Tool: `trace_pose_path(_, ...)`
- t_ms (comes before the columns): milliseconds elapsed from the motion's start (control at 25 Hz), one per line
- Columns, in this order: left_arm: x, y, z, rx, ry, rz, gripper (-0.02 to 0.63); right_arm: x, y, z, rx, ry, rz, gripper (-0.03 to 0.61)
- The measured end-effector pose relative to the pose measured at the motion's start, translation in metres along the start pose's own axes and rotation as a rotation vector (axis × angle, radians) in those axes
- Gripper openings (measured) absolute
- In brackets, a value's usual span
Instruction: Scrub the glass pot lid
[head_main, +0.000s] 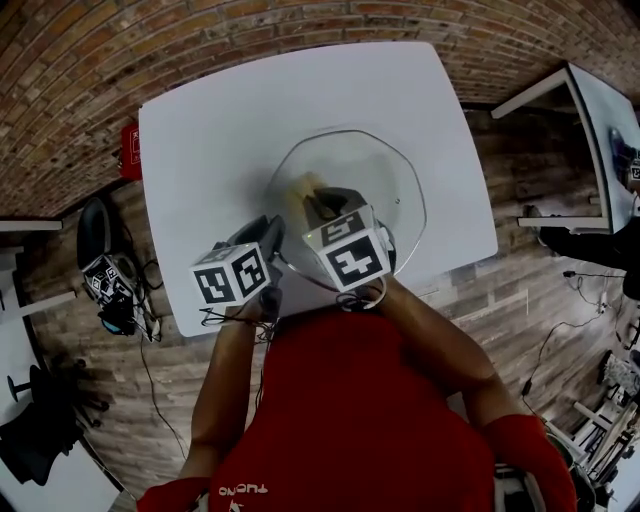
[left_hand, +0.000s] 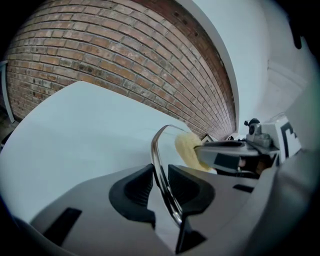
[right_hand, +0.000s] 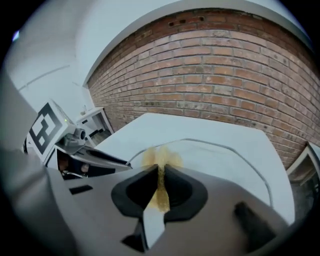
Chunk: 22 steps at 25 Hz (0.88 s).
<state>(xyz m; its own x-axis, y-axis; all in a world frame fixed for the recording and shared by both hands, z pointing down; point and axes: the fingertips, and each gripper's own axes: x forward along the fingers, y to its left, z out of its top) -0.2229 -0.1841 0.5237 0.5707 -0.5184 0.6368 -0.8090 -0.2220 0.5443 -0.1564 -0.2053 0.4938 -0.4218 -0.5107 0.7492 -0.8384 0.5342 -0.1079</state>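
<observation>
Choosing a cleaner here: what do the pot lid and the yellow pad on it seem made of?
Pot lid: clear glass, the white table shows through it; its rim looks like polished metal, bright and reflective. Yellow pad: likely soft sponge or fibre, matt, fuzzy-edged and squashed thin where gripped.

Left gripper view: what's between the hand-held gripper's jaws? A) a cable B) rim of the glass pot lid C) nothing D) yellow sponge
B: the left hand-held gripper is clamped on the metal rim of the glass pot lid; the yellow sponge is held by the right hand-held gripper.
</observation>
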Motion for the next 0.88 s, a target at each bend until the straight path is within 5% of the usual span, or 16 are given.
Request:
trace_pose_path(360, 0.001, -0.001, -0.001, -0.002, -0.002, 0.001, 0.103, 0.013, 0.013, -0.023, -0.038, 0.051, 0.007, 0.052)
trace_pose_path(880, 0.002, -0.001, 0.001, -0.003, 0.001, 0.003, 0.101, -0.042, -0.123, -0.067, 0.088, 0.107, -0.268, 0.052)
